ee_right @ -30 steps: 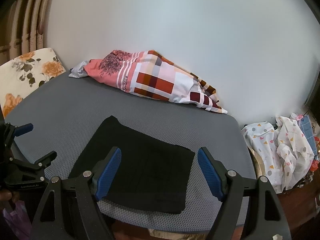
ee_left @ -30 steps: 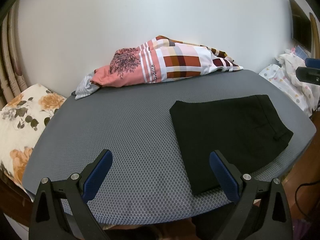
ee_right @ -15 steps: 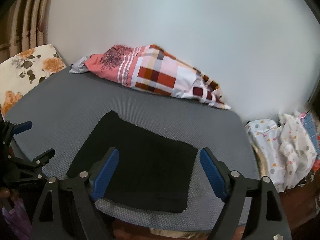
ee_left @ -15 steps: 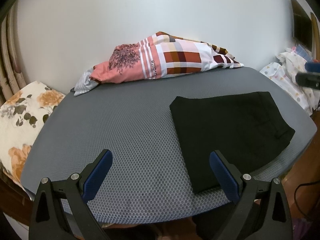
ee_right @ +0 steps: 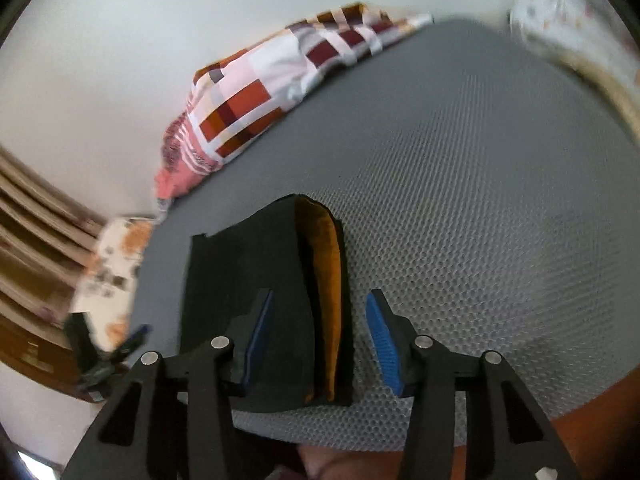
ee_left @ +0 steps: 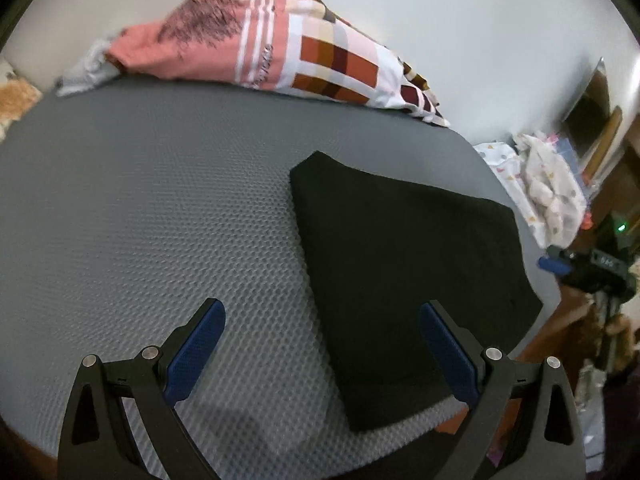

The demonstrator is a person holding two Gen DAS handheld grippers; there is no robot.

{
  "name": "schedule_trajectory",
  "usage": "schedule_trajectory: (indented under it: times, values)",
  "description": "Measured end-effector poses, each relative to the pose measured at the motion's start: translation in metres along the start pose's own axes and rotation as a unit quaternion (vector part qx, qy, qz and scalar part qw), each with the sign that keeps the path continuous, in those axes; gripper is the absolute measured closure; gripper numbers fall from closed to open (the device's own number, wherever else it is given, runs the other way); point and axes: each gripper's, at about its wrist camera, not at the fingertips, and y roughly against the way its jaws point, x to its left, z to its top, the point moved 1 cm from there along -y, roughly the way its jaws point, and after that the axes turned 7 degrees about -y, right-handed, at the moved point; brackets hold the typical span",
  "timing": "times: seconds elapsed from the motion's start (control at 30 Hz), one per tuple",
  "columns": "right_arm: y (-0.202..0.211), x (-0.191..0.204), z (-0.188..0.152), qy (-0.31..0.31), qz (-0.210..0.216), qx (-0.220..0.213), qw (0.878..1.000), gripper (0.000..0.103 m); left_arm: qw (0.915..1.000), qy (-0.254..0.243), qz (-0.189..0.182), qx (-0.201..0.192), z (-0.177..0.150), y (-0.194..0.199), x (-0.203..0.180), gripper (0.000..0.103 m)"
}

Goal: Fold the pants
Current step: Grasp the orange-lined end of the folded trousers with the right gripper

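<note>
The black pants (ee_left: pixel 400 260) lie folded into a flat rectangle on the grey honeycomb mat (ee_left: pixel 160 200), near its front right edge. My left gripper (ee_left: pixel 320 344) is open just above the mat; the pants' left edge runs up between its blue fingers. In the right wrist view the pants (ee_right: pixel 240 264) show an orange lining (ee_right: pixel 326 280) along their near side. My right gripper (ee_right: pixel 320 340) straddles that side with its jaws closing. One pad is over the black cloth and the other over bare mat (ee_right: pixel 480 200), and neither presses on the fabric.
A pink and checked bundle of bedding (ee_left: pixel 300 56) lies along the white wall at the mat's far edge. A heap of spotted white cloth (ee_left: pixel 548 184) sits off the right end. A floral cushion (ee_right: pixel 108 280) lies off the left end.
The right gripper dropped towards the pants, rolled over and narrowed its jaws around their side. The left gripper came down and forward to the pants' left edge and stayed open.
</note>
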Motion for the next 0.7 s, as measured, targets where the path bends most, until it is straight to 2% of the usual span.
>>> schedule_trajectory:
  times: [0.13, 0.2, 0.27, 0.33, 0.43, 0.5, 0.63, 0.7]
  values:
    - [-0.022, -0.011, 0.006, -0.013, 0.003, 0.027, 1.000, 0.057, 0.9992, -0.018, -0.027, 0.022, 0.013, -0.023, 0.002, 0.006]
    - [-0.036, -0.013, 0.010, -0.026, 0.023, 0.045, 0.998, 0.057, 0.9988, -0.022, -0.029, 0.032, 0.017, -0.031, 0.004, 0.006]
    - [-0.048, -0.011, 0.015, -0.020, 0.025, 0.059, 0.998, 0.057, 0.9971, -0.020, -0.062, 0.039, 0.021, -0.038, 0.007, 0.006]
    - [-0.061, -0.008, 0.020, -0.012, 0.017, 0.067, 0.998, 0.057, 0.9958, -0.021, -0.074, 0.049, 0.024, -0.046, 0.009, 0.006]
    - [-0.076, -0.012, 0.026, -0.020, 0.029, 0.085, 0.996, 0.057, 0.9936, -0.020, -0.090, 0.065, 0.025, -0.059, 0.015, 0.006]
    - [-0.084, -0.014, 0.028, -0.022, 0.027, 0.096, 0.995, 0.058, 0.9898, -0.002, -0.122, 0.074, 0.025, -0.066, 0.021, 0.006]
    - [-0.090, -0.010, 0.032, -0.006, 0.035, 0.107, 0.994, 0.056, 0.9839, 0.009, -0.165, 0.069, 0.028, -0.068, 0.023, 0.006]
    - [-0.095, -0.008, 0.034, -0.004, 0.054, 0.120, 0.991, 0.055, 0.9758, 0.034, -0.204, 0.071, 0.028, -0.071, 0.025, 0.006]
